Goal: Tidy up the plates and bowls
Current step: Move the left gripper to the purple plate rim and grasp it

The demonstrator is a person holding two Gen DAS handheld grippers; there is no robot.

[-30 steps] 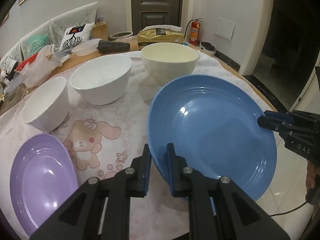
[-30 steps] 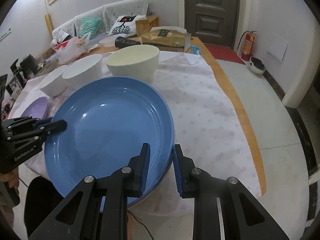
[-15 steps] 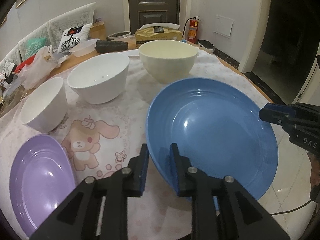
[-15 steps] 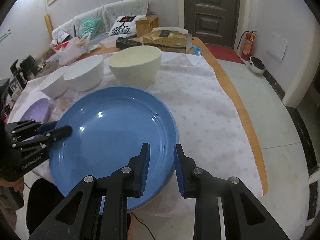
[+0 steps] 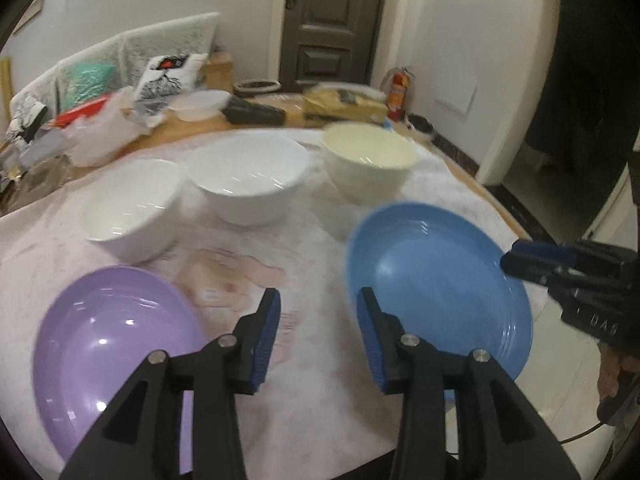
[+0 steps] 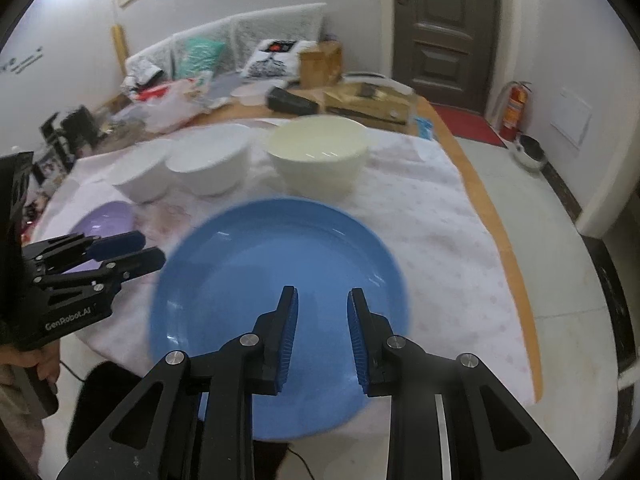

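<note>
While both claws hang spread apart, the blue plate (image 6: 276, 312) lies flat on the tablecloth (image 6: 432, 216), glossy with ringed rim. Left gripper (image 5: 318, 330) at its nine o'clock, right gripper (image 6: 322, 336) at six, neither touching.

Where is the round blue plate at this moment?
The round blue plate lies on the near edge of the pink-dotted tablecloth, in front of the cream bowl. In the left wrist view it is right of the round purple plate.
</note>
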